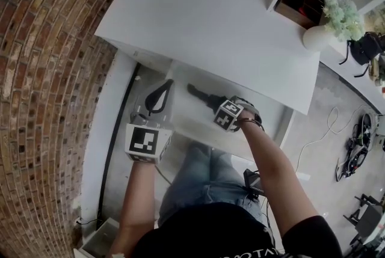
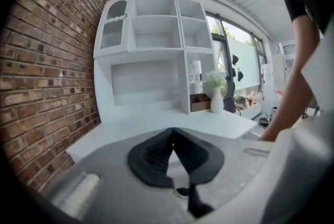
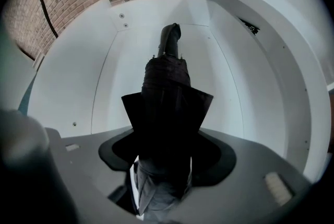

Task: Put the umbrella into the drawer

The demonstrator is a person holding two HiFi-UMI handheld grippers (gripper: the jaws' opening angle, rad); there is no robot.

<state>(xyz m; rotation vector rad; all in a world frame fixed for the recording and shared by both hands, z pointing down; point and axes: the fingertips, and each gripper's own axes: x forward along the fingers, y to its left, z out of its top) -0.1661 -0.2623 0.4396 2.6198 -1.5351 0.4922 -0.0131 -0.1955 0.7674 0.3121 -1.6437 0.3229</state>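
Note:
The black folded umbrella (image 1: 201, 96) (image 3: 167, 82) is between the jaws of my right gripper (image 1: 219, 109) (image 3: 167, 100), which is shut on its cloth body. Its handle end points down into the open white drawer (image 1: 180, 115) (image 3: 99, 82) under the desk; I cannot tell whether it touches the drawer floor. My left gripper (image 1: 163, 88) (image 2: 173, 130) is at the drawer's left side, level with the desk top (image 1: 204, 16) (image 2: 156, 122). Its black tips meet and nothing shows between them.
A brick wall (image 1: 42, 70) runs along the left. On the desk's far right stand a white vase of flowers (image 1: 319, 37) (image 2: 216, 100) and a white shelf unit (image 2: 156, 35). The person's jeans-clad legs (image 1: 201, 172) are just in front of the drawer.

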